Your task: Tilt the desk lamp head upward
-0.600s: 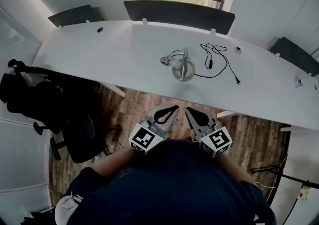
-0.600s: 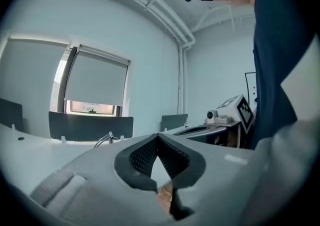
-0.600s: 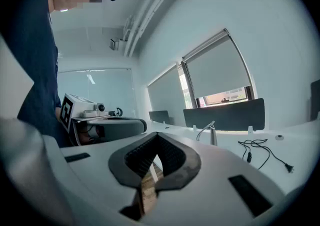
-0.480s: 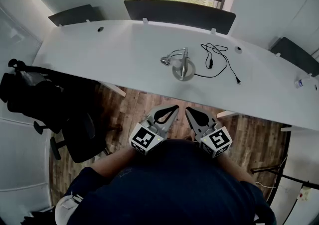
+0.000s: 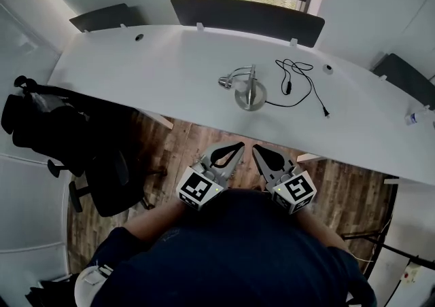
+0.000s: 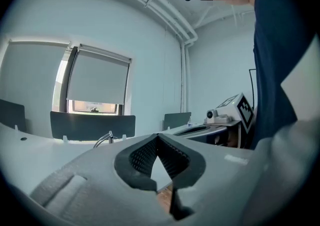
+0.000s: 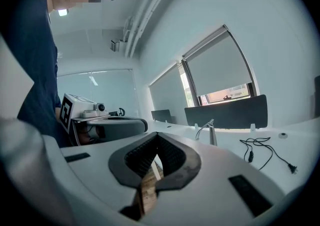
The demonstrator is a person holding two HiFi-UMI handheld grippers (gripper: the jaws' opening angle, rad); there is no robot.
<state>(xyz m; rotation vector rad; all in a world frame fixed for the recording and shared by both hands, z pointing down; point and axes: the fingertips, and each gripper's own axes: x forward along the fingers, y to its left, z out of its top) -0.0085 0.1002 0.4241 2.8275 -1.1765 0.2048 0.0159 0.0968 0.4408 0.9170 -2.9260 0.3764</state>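
Sprawling beside the desk lamp [image 5: 249, 99] lies a black cable [image 5: 288, 85].

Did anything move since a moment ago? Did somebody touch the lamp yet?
Nothing was moved, grabbed or let go; only the head view shifted a little. The lamp stands untouched in the same spot on the desk, its cable beside it. The left hand-held gripper and the right hand-held gripper stay shut and empty, short of the desk.
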